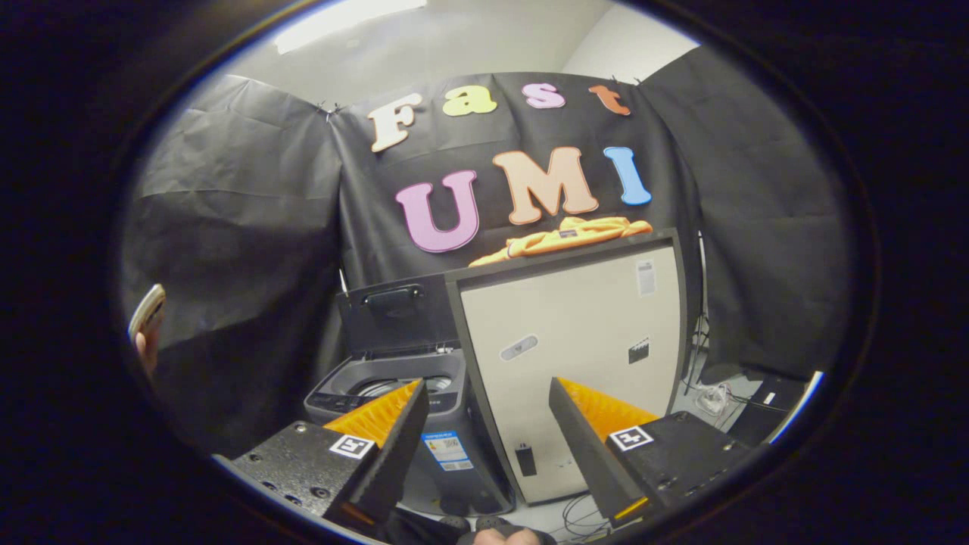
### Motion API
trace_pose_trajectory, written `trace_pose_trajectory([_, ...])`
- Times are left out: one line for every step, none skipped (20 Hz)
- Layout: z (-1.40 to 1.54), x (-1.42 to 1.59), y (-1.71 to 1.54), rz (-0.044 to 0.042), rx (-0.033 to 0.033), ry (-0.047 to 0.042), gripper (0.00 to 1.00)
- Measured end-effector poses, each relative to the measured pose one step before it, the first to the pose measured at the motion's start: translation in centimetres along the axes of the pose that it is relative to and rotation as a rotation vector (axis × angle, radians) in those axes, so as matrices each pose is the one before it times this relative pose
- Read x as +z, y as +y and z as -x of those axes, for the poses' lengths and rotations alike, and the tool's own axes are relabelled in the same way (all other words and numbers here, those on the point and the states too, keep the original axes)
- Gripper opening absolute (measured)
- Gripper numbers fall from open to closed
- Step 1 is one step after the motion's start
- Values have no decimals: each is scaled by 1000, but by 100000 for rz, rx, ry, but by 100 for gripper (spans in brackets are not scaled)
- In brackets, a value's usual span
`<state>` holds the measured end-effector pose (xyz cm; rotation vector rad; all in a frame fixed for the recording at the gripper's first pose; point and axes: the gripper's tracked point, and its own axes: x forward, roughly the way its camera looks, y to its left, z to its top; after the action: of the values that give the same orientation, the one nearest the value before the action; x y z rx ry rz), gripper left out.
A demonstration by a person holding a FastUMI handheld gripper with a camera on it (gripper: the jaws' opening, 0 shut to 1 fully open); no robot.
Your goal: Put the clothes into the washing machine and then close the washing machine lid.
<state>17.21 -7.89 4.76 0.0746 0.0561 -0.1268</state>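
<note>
An orange piece of clothing (564, 236) lies crumpled on top of a tall beige cabinet (575, 333), well beyond my fingers. Left of the cabinet stands a small grey top-loading washing machine (394, 393) with its dark lid (394, 310) raised upright and the drum open. My gripper (488, 393) is open, with nothing between its fingers. It is held back from both, and the gap between the fingers frames the cabinet's front. The left fingertip overlaps the washer's rim in the view.
Black cloth walls close in the booth on all sides. Cables and a small white item (715, 397) lie on the floor right of the cabinet. A person's hand holding a phone (146, 314) shows at the far left.
</note>
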Motion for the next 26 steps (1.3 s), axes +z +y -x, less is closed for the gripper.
trace_pose_trajectory([-544, 751, -158, 562, -502, -888, 97])
trace_pose_trajectory([-598, 636, -243, 1358, -809, -127, 97])
trace_pose_trajectory([-748, 370, -398, 2003, -1276, -34, 97])
trace_pose_trajectory([-739, 562, -390, 2232, -926, -521, 97])
trace_pose_trajectory([-742, 633, -225, 1816, -636, -604, 97])
trace_pose_trajectory([-661, 548, -210, 1278, -520, -363, 97])
trace_pose_trajectory([-596, 478, -156, 885, -219, -210, 97])
trace_pose_trajectory([-771, 570, -223, 746, 287, -402, 97])
trace_pose_trajectory([-764, 642, -195, 1153, -52, -505, 97])
trace_pose_trajectory([-609, 532, -363, 1464, -689, -314, 97])
trace_pose_trajectory([-570, 774, -279, 1505, -710, -932, 97])
trace_pose_trajectory([-618, 907, -213, 900, -664, -1082, 97])
trace_pose_trajectory([-896, 372, -298, -117, -912, 486, 97])
trace_pose_trajectory([-967, 203, -267, -1105, -213, 1204, 97])
trace_pose_trajectory([-857, 196, -123, -1079, -193, 1305, 97])
trace_pose_trajectory([-805, 555, -417, -308, -858, 311, 97])
trace_pose_trajectory([-918, 680, -520, 576, -878, 279, 97])
trace_pose_trajectory([-839, 272, -477, 1031, -1065, 769, 97])
trace_pose_trajectory([-929, 231, -453, 1032, -1072, 689, 97])
trace_pose_trajectory([-836, 212, -403, 346, -1025, 851, 97])
trace_pose_trajectory([-810, 223, -227, 353, -104, 269, 97])
trace_pose_trajectory([-762, 300, -242, 171, -459, 180, 97])
trace_pose_trajectory([-793, 361, -270, -25, -94, 175, 97])
trace_pose_trajectory([-826, 227, -318, -41, -583, 889, 97])
trace_pose_trajectory([-767, 122, -504, 401, -703, 1362, 97])
trace_pose_trajectory([-710, 369, -624, 123, -1554, 1080, 97])
